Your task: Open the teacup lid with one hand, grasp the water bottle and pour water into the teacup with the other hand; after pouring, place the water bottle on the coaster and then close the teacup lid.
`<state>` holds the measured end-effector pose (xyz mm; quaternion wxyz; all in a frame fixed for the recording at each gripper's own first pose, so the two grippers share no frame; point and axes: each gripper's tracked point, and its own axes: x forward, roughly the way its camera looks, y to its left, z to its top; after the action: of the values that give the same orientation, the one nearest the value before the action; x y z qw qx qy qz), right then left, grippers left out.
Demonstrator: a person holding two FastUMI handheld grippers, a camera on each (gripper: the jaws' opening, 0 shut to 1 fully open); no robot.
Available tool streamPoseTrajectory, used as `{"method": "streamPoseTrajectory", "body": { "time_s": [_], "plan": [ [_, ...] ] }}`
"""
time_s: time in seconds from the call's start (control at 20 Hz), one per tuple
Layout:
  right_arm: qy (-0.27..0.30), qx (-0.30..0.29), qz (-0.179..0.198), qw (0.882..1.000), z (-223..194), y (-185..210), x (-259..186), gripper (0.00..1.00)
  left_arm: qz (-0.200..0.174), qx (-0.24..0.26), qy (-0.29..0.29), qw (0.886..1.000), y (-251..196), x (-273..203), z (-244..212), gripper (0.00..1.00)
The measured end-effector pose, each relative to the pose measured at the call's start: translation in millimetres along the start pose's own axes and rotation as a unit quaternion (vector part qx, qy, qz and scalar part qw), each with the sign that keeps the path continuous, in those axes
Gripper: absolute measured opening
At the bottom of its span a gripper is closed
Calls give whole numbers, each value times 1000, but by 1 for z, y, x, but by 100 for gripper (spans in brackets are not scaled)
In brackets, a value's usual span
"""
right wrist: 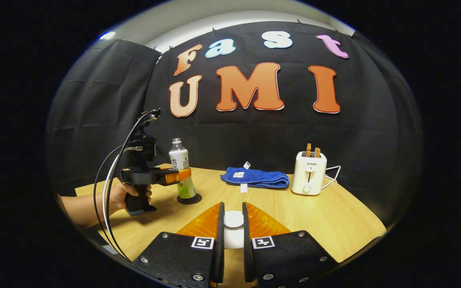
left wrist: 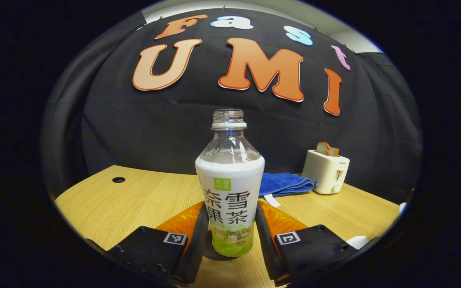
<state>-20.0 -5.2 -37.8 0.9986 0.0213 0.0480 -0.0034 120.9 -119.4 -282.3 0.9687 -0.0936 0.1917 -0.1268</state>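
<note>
The uncapped water bottle [left wrist: 229, 200], with a white and green label, stands upright on a dark round coaster [left wrist: 210, 253]. My left gripper [left wrist: 230, 224] has a finger pressed on each side of its lower body. In the right gripper view the same bottle [right wrist: 181, 168] and coaster [right wrist: 189, 199] sit at the left, with a hand holding the left gripper [right wrist: 176, 175] around the bottle. My right gripper [right wrist: 233, 226] is shut on a white round teacup lid [right wrist: 233, 220]. The white below the lid is too hidden to tell cup from lid.
A folded blue towel [right wrist: 254, 178] lies at the back of the wooden table [right wrist: 334, 216]. To its right stands a white toaster [right wrist: 309, 173] with bread in it and a cord behind. A white rounded object [left wrist: 357, 241] shows at the lower right of the left gripper view.
</note>
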Motion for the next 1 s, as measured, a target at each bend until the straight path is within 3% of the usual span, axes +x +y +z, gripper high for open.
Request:
{"method": "streamPoseTrajectory", "body": {
  "time_s": [0.5,0.75,1.0],
  "plan": [
    [13,3,9,1000,-9,9,21,20,11,15,19,1000,9,16,-17,66],
    [12,6,9,1000,-9,12,27,20,-2,12,22,1000,5,16,-21,72],
    [6,8,7,1000,-6,13,33,20,-5,35,14,999,-1,6,-16,90]
  ]
}}
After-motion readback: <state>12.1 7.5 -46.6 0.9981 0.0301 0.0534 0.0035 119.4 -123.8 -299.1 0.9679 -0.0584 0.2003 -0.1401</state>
